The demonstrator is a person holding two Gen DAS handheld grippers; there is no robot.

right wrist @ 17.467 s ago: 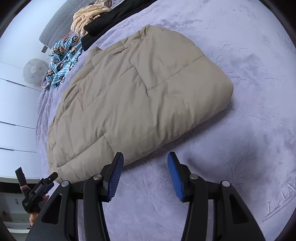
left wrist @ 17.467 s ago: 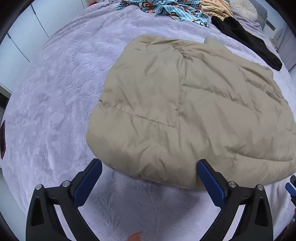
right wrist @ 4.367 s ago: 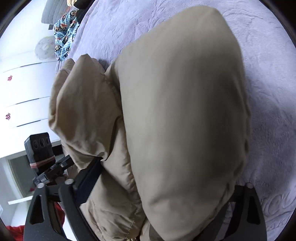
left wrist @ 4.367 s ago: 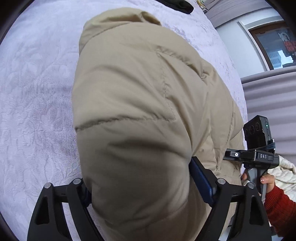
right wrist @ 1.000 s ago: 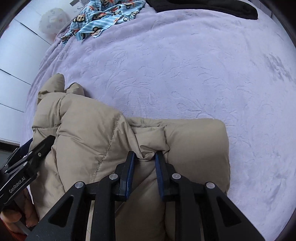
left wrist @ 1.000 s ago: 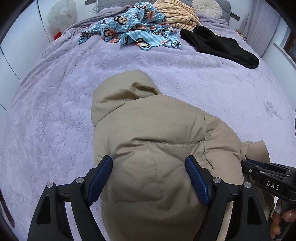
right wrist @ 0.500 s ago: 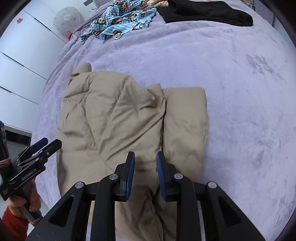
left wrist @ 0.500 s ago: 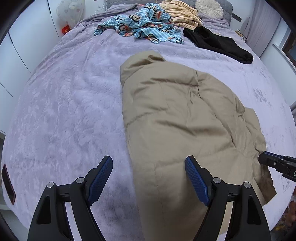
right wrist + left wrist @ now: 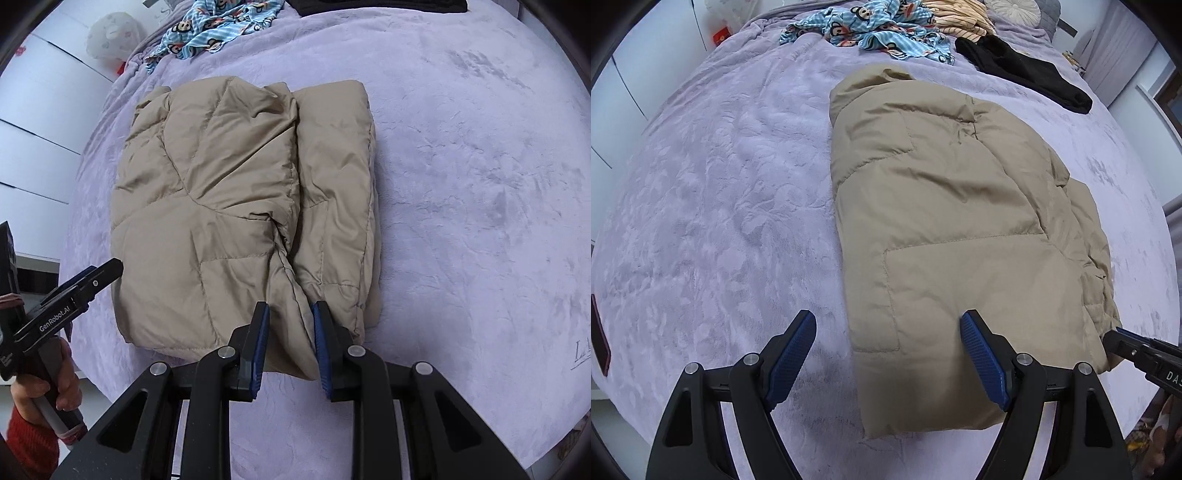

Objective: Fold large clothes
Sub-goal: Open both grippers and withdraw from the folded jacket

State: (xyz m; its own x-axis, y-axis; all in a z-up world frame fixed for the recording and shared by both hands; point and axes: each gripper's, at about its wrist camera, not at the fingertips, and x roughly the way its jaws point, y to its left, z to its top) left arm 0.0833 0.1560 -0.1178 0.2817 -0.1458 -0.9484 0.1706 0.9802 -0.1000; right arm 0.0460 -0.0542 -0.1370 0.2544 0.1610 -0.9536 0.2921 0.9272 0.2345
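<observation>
A beige padded jacket (image 9: 942,221) lies folded into a long bundle on the purple bedspread (image 9: 720,184). My left gripper (image 9: 886,336) hovers open and wide over the jacket's near left corner, its pads clear of the cloth. In the right wrist view the jacket (image 9: 221,203) shows a raised fold running toward me. My right gripper (image 9: 290,323) hangs above the near edge with its jaws a narrow gap apart. Cloth shows through that gap, and I see no pinch on it.
A blue monkey-print garment (image 9: 871,29), a striped yellow one (image 9: 956,20) and a black one (image 9: 1023,70) lie at the far end of the bed. White cupboard doors (image 9: 37,110) stand to the left. A hand with a red sleeve (image 9: 37,424) holds the left tool.
Both grippers have pulled back toward the bed's near edge, so the jacket looks smaller and farther off. The right gripper has let go of the fold it pinched a second ago.
</observation>
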